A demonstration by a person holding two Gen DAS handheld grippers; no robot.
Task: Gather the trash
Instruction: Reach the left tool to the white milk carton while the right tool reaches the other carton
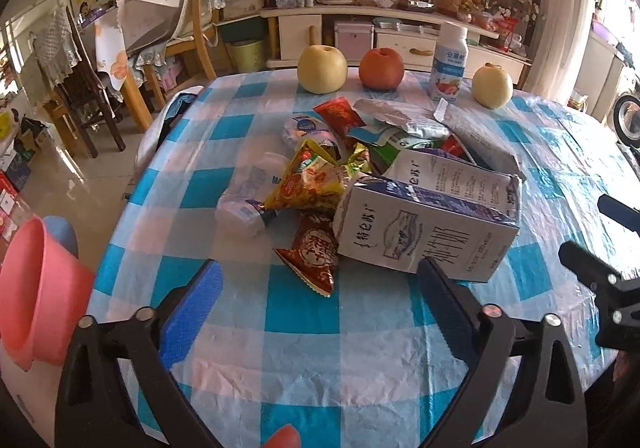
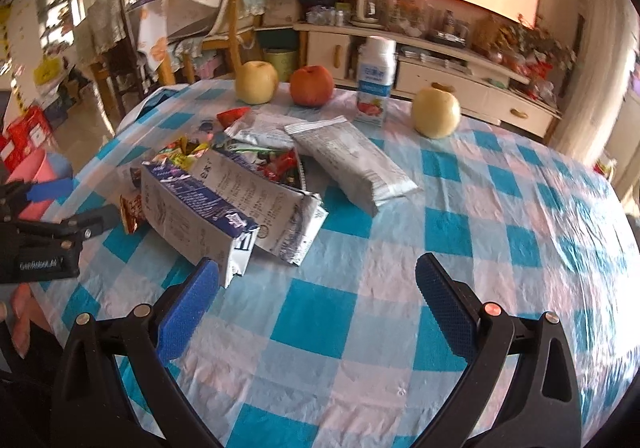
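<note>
Trash pile [image 1: 360,176] sits mid-table on the blue-and-white checked tablecloth [image 1: 320,328], all pieces touching or overlapping. We see a milk carton [image 1: 424,232] lying on its side at the near right of the pile, a second flattened carton [image 1: 452,176] just behind it. A red snack wrapper [image 1: 314,252] lies at the near edge, partly under the first carton. A yellow-green snack bag [image 1: 316,180] is crumpled in the middle, with a fallen white plastic bottle [image 1: 244,204] at its left. Silver foil packets [image 2: 352,164] lie toward the far right side of the heap.

We see the left gripper [image 1: 320,280] with jaws apart, nothing between the pads, hovering just short of the red wrapper and the carton; its right finger [image 1: 444,296] overlaps the carton's near corner in view, contact unclear. The right gripper [image 2: 318,280] is also spread wide and empty, over bare cloth to the right of the carton; its left pad [image 2: 196,300] is close to the carton's end.

Behind the pile, in a row along the far edge: yellow apple [image 1: 322,68], red apple [image 1: 381,68], upright yogurt bottle [image 1: 448,64], another yellow apple [image 1: 492,86]. We also see a pink bin [image 1: 36,288] off the table's left side.
</note>
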